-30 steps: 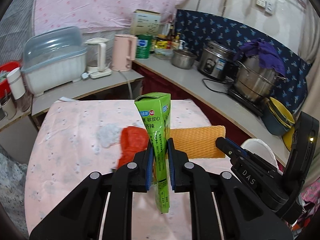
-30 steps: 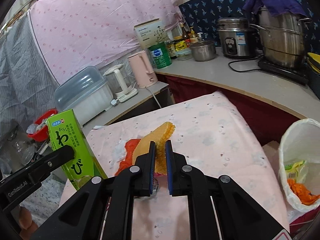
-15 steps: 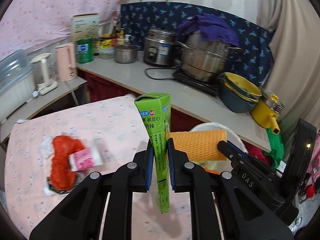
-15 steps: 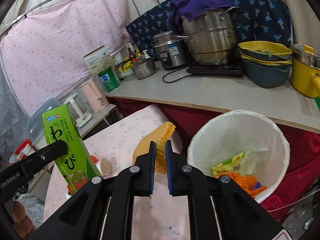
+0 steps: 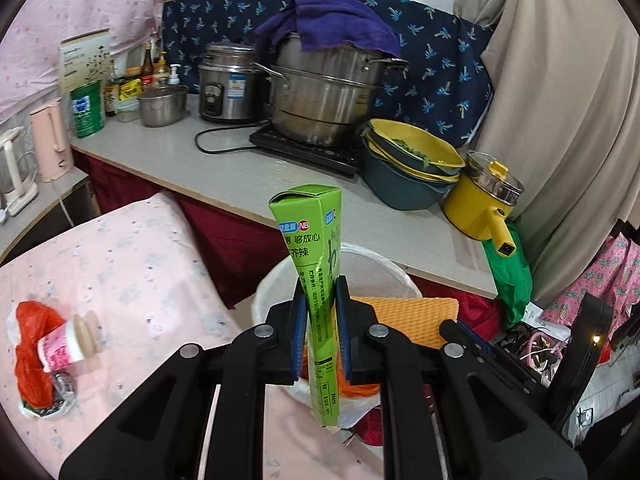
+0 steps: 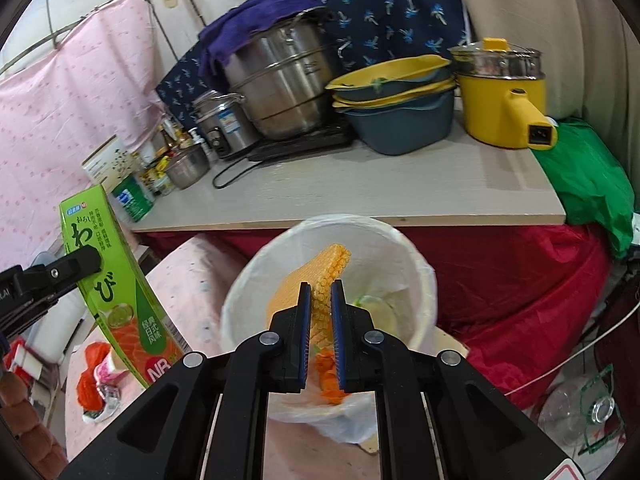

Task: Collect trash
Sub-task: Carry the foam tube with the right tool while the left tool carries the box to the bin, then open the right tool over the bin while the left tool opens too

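Note:
My left gripper is shut on a tall green wasabi box, held upright in front of the white-lined trash bin. My right gripper is shut on an orange foam net sleeve and holds it over the bin's opening. The bin holds orange scraps and a green wrapper. In the right wrist view the green box shows at the left in the other gripper. A red bag and a small pink cup lie on the pink-clothed table.
A grey counter behind the bin carries a large steel pot, a rice cooker, stacked blue and yellow bowls and a yellow pot. A green bag hangs at the counter's end. Clutter lies on the floor at right.
Both grippers have swung right from the table to the bin. The foam sleeve is now over the bin's opening and the green box is just in front of it.

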Demonstrator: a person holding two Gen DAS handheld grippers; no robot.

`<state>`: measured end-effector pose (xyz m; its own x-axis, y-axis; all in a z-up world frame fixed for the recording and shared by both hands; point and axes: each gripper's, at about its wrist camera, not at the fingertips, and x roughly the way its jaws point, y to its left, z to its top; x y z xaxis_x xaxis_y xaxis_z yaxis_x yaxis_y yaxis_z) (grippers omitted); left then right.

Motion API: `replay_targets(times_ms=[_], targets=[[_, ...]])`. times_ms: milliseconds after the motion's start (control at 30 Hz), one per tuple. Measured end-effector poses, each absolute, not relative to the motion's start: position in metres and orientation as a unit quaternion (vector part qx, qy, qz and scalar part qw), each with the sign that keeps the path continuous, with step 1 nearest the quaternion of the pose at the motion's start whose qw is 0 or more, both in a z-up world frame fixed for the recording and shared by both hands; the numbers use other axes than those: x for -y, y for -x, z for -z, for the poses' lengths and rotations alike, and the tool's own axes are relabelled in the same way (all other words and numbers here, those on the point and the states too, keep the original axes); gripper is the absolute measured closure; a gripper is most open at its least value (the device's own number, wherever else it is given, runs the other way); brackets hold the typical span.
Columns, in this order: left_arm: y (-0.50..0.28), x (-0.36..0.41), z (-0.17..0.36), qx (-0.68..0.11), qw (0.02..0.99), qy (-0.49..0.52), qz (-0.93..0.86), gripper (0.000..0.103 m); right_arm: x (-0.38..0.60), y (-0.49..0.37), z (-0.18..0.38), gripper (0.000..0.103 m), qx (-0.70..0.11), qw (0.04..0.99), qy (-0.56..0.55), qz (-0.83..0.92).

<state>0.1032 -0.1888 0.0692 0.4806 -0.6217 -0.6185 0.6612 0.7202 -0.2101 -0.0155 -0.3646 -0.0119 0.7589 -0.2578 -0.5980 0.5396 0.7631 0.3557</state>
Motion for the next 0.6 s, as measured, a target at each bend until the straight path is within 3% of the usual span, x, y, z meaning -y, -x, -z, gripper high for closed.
replay_targets(times_ms=[233,300,367,600], targets=[[-0.111,0.217,-0.054,-0.366,0.850,-0.025,0.378,0.087,0.372,0.016,0.025,0.089,-0.277,0.896,-0.258,0.232],[-0.114,0.219,-0.051,-0.367,0.853,-0.024,0.370,0.067,0.372,0.013,0.026,0.087,-0.277,0.896,-0.259,0.230],[-0.114,0.217,-0.050,-0.362,0.858,-0.025,0.364,0.056,0.372,0.011,0.026,0.074,-0.276,0.897,-0.259,0.229],[-0.120,0.204,-0.048,-0.361,0.864,-0.028,0.350,0.053,0.367,0.005,0.022,0.070,-0.272,0.899,-0.263,0.222]])
